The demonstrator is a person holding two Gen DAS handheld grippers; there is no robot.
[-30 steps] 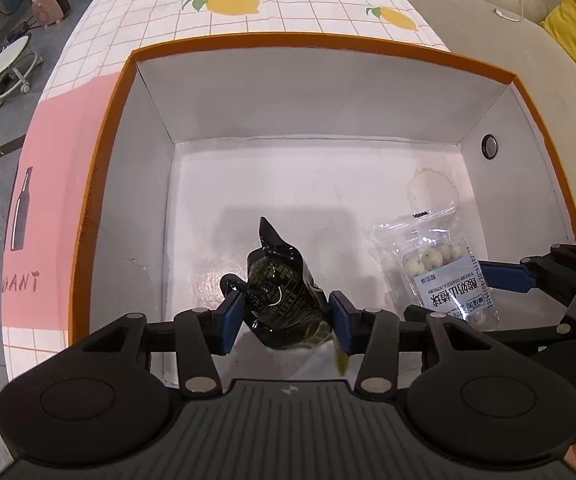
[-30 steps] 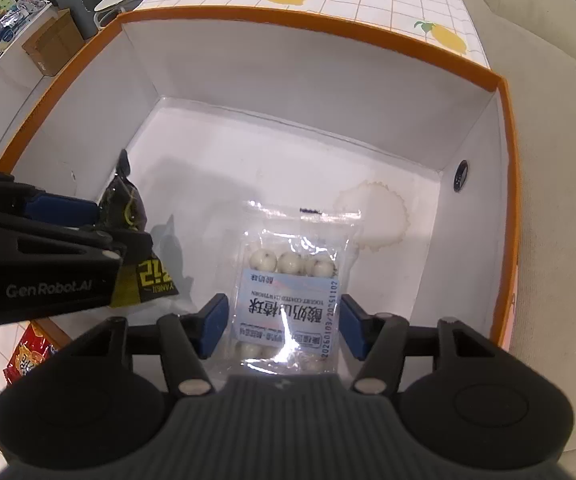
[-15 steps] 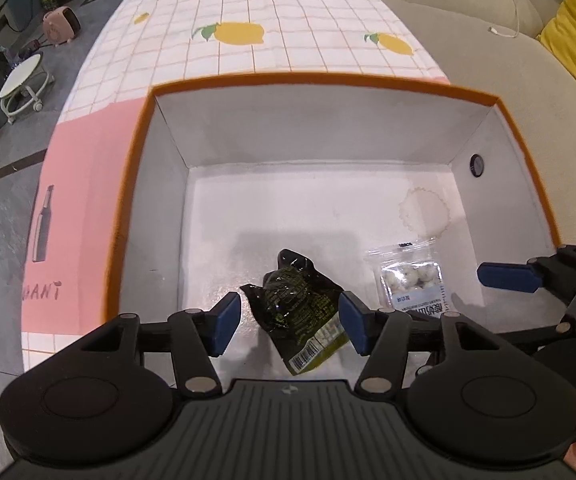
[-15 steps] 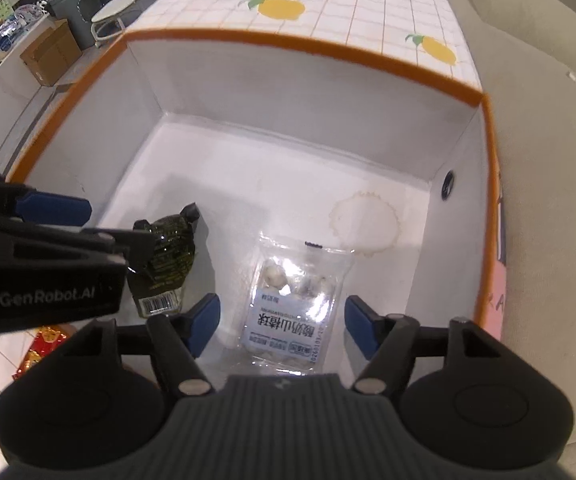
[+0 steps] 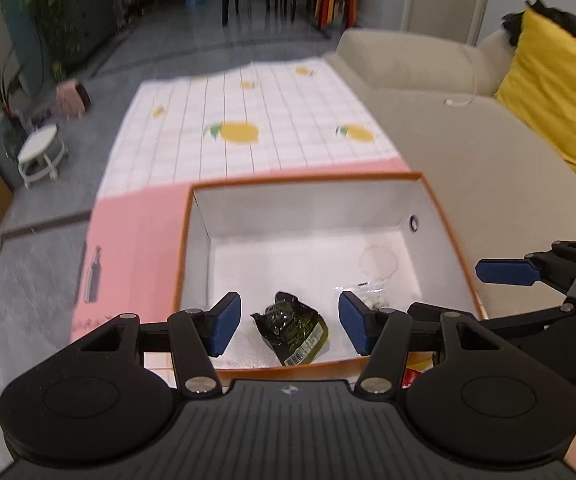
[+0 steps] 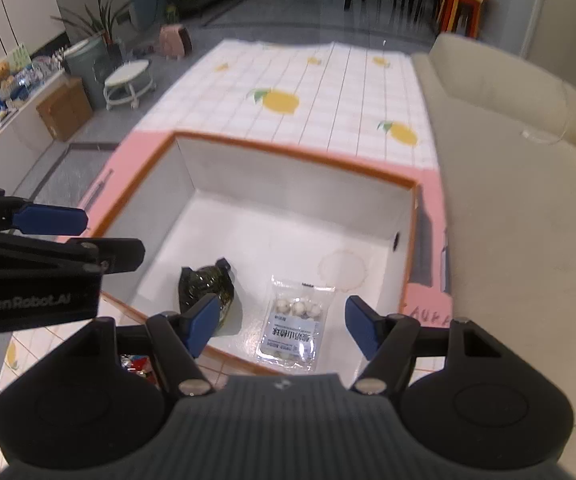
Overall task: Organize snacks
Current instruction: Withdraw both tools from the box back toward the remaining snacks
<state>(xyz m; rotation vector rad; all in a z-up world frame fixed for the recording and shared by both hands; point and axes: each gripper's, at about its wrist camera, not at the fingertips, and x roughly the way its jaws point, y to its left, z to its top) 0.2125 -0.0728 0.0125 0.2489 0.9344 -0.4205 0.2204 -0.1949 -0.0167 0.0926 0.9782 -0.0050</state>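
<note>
Lying flat inside the orange-rimmed white cardboard box point(image 6: 192, 172), the crinkly dark foil snack pouch point(image 6: 206, 288) and clear plastic packet of white balls point(image 6: 294, 320) look light and slippery; pinch their sealed edges. Above the box, left gripper point(image 5: 290, 326) and right gripper point(image 6: 280, 326) stand spread, empty.

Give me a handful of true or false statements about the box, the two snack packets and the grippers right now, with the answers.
1. The dark packet lies inside the box. True.
2. The left gripper is clamped on the dark packet. False: its jaws stand open, clear of the packet, having just been opening.
3. The clear packet holds small white balls. True.
4. The clear packet lies outside the box on the cloth. False: it lies on the box floor beside the dark packet.
5. The right gripper holds nothing. True: its jaws are open, having just been opening.
</note>
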